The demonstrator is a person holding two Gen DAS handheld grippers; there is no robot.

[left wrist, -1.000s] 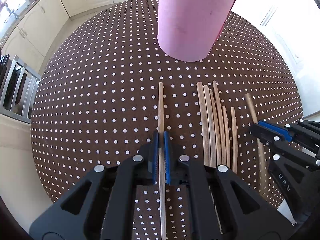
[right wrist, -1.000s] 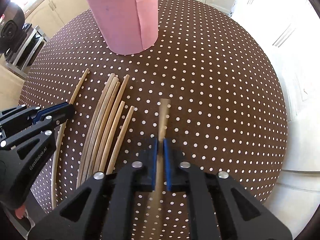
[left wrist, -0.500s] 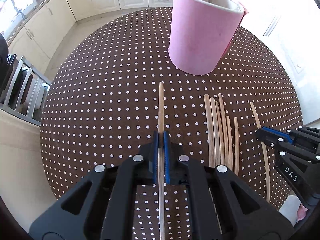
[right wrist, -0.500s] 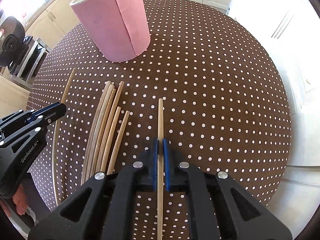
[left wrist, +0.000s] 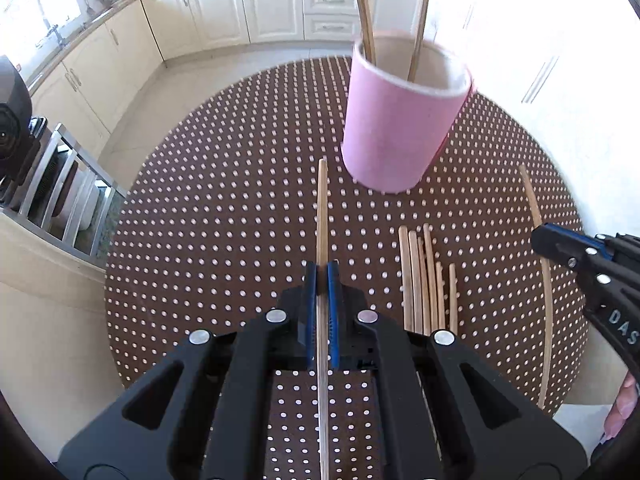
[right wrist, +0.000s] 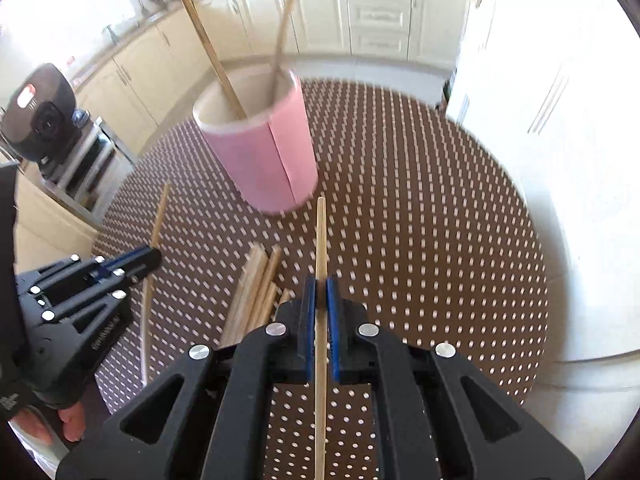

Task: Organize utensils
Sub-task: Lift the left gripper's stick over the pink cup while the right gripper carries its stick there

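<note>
**Both grippers loaded, holder ahead**

I see the left hand-held gripper [left wrist: 321, 276] clamped on one wooden stick [left wrist: 322, 208] and the right hand-held gripper [right wrist: 321, 290] clamped on another stick [right wrist: 320, 236]. The pink holder [left wrist: 394, 136], containing two upright sticks [right wrist: 208, 48], stands on the dotted bench [left wrist: 224, 216]. Loose sticks [left wrist: 426, 280] lie between the grippers.

Left gripper [left wrist: 321, 276] held level and pointing forward, its blue-lined fingers [left wrist: 311, 292] pressed together on a thin stick; right gripper [right wrist: 321, 290] likewise clamped on a stick along its centre line; in the left wrist view the right gripper sits at the right edge, fingertips of the holding hand [left wrist: 618, 412] showing beneath; the left hand [right wrist: 52, 424] appears low left in the right wrist view.
</note>
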